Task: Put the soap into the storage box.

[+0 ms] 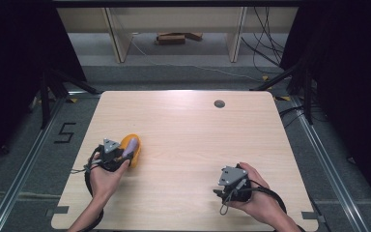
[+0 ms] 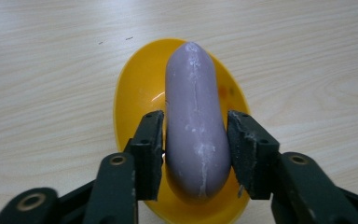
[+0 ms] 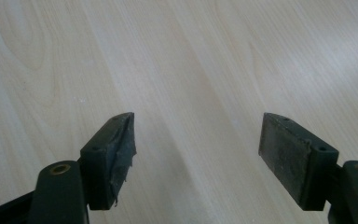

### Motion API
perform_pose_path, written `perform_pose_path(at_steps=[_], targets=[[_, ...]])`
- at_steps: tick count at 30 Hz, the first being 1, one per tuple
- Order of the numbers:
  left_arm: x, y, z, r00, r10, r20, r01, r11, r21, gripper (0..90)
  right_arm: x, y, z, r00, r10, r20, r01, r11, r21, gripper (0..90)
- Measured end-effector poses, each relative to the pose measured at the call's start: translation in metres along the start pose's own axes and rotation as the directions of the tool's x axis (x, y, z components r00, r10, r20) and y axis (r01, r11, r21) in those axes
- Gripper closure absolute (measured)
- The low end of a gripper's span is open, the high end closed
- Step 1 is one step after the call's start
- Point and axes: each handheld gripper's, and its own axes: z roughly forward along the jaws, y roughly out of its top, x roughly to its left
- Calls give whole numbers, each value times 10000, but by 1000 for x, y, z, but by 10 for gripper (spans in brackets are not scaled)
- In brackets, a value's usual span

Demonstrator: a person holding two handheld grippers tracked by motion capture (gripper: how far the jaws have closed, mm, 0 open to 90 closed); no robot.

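A pale purple oblong bar [image 2: 196, 121] lies lengthwise in a yellow oval dish [image 2: 133, 98] on the left part of the wooden counter [image 1: 188, 125]. The left claw [image 2: 195, 149] has one jaw pressed against each side of the bar. Well apart at the near right, the right claw [image 3: 196, 154] is spread wide over bare wood.

The table [image 2: 51, 70] is pale, matt wood grain. The yellow dish [image 2: 135, 88] looks like glossy plastic, and the purple sausage-shaped piece [image 2: 196, 126] is smooth with whitish scuffs. The pads [image 3: 116, 154] are rough black rubber.
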Motion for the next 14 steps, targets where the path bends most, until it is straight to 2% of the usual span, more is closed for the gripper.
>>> perform_pose_path(at_steps=[3,5,7,8,9,10,11,12,13,14], targets=[[1,2,-10,9996,268,57,-266,9990,-352,453,0,-1,0,10000,38,26,-38,10000,-15,277],[2,-1,-20,9987,387,340,-358,9960,-813,389,0,-1,0,9999,21,-103,-21,10000,1,276],[4,-9,-33,9975,519,472,-455,9908,-1272,347,0,-2,-1,9999,102,-27,-102,9999,2,276],[6,-16,-39,9973,457,583,-372,9897,-1385,329,1,-3,-1,9995,320,53,-320,9995,58,276],[8,-24,-45,9968,337,726,-228,9891,-1454,314,1,-4,-1,9996,267,-29,-267,9996,86,277],[9,-33,-50,9963,196,839,-70,9889,-1484,310,1,-5,-2,9991,410,42,-411,9991,122,277],[11,-41,-54,9957,62,927,63,9909,-1344,307,0,-6,-1,9998,203,-50,-202,9998,69,278],[14,-48,-56,9942,-163,1067,288,9928,-1165,303,0,-7,0,9997,202,-120,-202,9998,26,278],[16,-53,-59,9932,-359,1110,474,9937,-1020,303,0,-7,0,9995,233,-229,-232,9997,38,279],[17,-57,-60,9917,-522,1172,629,9939,-902,304,2,-7,0,9984,519,-225,-517,9986,78,280]])
